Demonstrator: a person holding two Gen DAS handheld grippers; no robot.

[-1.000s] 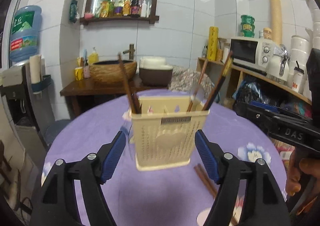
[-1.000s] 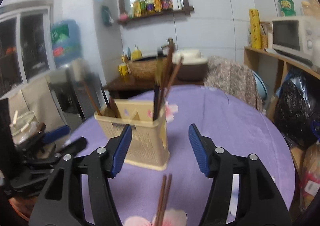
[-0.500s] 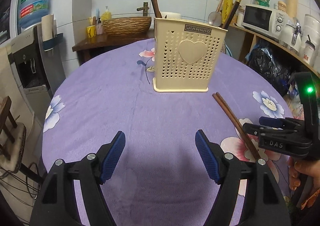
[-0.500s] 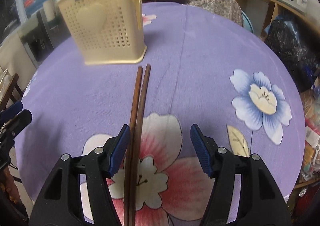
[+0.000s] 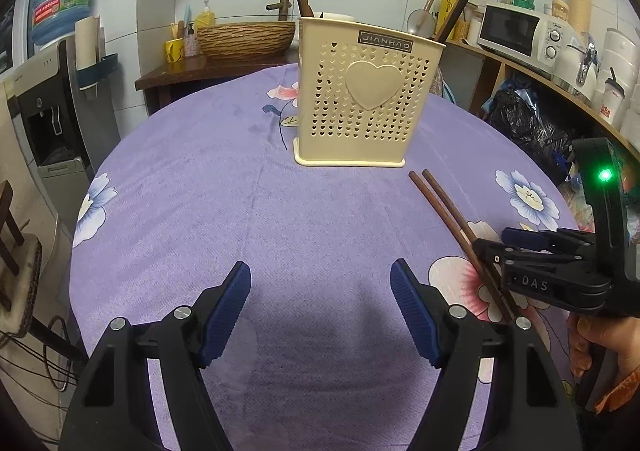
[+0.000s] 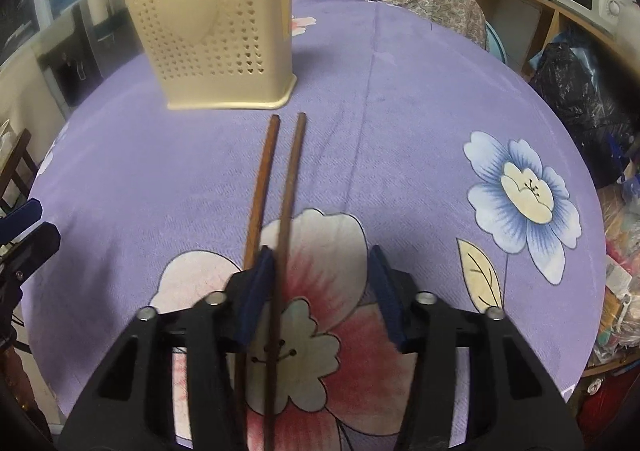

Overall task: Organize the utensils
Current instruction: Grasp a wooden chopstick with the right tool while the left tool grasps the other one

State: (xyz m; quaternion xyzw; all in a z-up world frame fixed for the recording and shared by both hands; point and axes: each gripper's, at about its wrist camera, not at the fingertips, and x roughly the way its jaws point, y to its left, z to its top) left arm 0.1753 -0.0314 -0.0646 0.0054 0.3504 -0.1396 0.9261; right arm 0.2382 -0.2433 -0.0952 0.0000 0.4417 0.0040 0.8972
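Observation:
A cream perforated utensil holder point(image 5: 366, 97) with a heart stands on the purple flowered tablecloth point(image 5: 240, 211), holding several chopsticks and a spoon; it also shows in the right wrist view point(image 6: 218, 31). Two brown chopsticks point(image 6: 280, 187) lie side by side in front of it, also seen from the left wrist point(image 5: 448, 211). My right gripper point(image 6: 322, 291) is open and low over the chopsticks' near part: one stick lies between the fingers, the other runs under the left finger point(image 6: 256, 291). My left gripper point(image 5: 320, 307) is open and empty above the cloth, left of the chopsticks.
The round table's edge curves close on the right, with shelves, a microwave point(image 5: 516, 33) and black bags point(image 5: 528, 123) beyond. A water dispenser point(image 5: 44, 99) and a stool point(image 5: 16, 251) stand on the left. A basin and side table point(image 5: 244, 37) are behind the holder.
Both grippers dropped from holder height toward the cloth. My right gripper came down over the two chopsticks and its fingers have narrowed around them. The chopsticks' far ends have spread slightly.

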